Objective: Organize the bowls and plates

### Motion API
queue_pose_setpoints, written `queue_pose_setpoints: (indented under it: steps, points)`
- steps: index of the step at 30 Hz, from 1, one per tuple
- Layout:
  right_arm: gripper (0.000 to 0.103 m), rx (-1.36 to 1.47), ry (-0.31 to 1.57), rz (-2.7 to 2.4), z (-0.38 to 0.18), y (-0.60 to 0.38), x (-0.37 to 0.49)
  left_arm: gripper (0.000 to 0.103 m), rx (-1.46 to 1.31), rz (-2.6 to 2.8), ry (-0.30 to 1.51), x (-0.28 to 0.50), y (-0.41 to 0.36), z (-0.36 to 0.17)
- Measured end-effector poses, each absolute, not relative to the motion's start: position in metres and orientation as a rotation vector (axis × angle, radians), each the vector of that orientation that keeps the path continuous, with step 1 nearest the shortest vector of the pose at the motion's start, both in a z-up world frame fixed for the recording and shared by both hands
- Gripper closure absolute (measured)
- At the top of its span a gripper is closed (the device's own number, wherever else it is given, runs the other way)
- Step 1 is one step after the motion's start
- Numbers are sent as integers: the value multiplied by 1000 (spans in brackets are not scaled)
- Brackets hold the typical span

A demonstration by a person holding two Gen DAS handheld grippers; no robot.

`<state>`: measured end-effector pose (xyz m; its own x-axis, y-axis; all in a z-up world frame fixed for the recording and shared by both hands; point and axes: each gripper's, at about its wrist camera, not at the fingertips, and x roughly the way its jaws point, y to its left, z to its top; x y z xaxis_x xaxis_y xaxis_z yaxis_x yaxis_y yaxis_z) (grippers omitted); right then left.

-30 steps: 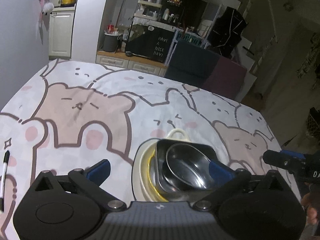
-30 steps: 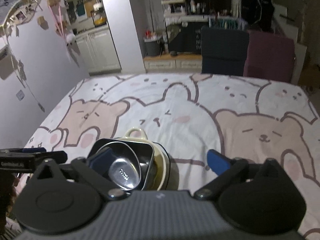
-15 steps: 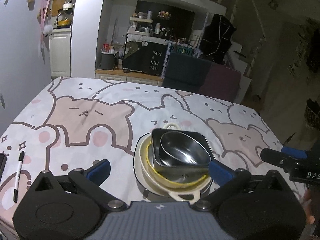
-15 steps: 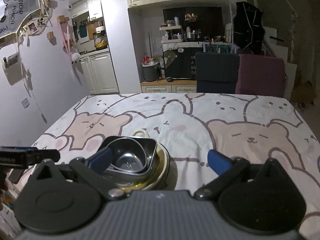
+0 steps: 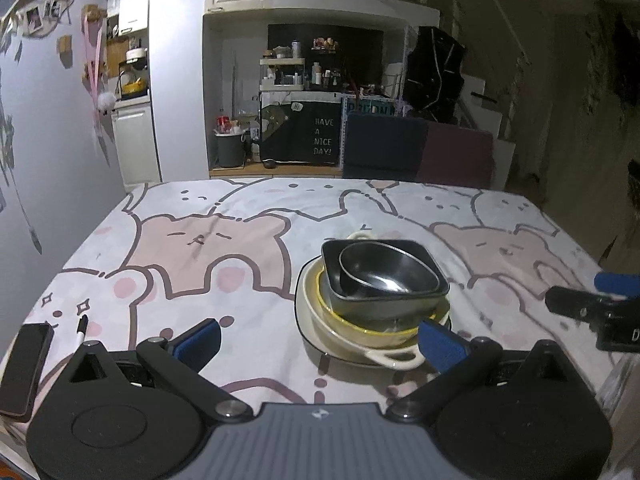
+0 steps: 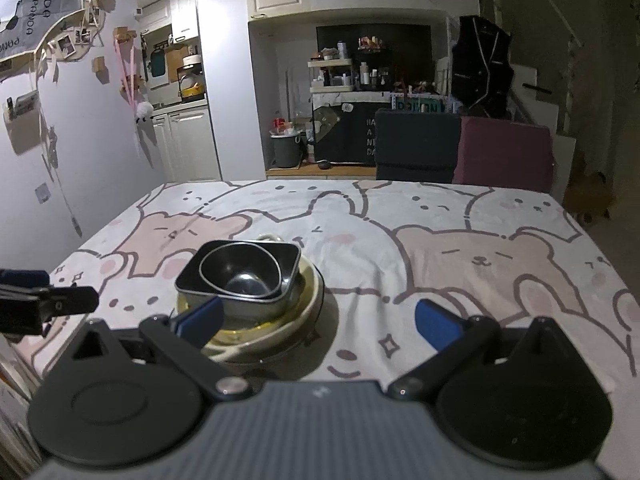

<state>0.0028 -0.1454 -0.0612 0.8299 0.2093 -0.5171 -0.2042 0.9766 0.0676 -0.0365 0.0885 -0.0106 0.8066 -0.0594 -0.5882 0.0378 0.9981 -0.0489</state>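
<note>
Holding both tools released and empty, I have my left tool (image 5: pixel 318 340) at the bottom of its frame with the dish stack just ahead, right of centre, on the bear-print desk (image 5: pixel 208 248). Stack order, from bottom: cream handled dish (image 5: pixel 360 350), yellow-rimmed bowl (image 5: pixel 372 334), dark square bowl (image 5: pixel 384 304), round metal bowl (image 5: pixel 380 274) tilted inside. My right tool (image 6: pixel 318 324) sees that stack lower left, behind its left finger; a phone (image 5: pixel 24 364) and pen (image 5: pixel 82 326) lie at the left view's lower left.
</note>
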Motion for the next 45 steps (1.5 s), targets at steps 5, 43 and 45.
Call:
queue_pose_setpoints:
  steps: [5,43,45]
  points:
    - [1,2,546,212,-68,-146,-8,0,-20,-73,624,-46,87,-14]
    - [1,-1,519,211,-76,-140,-20,0,-3,-88,595,-56,85,-16]
    - [1,-1,519,211,-76,-140,-20,0,-3,-88,596,-56,85,-16]
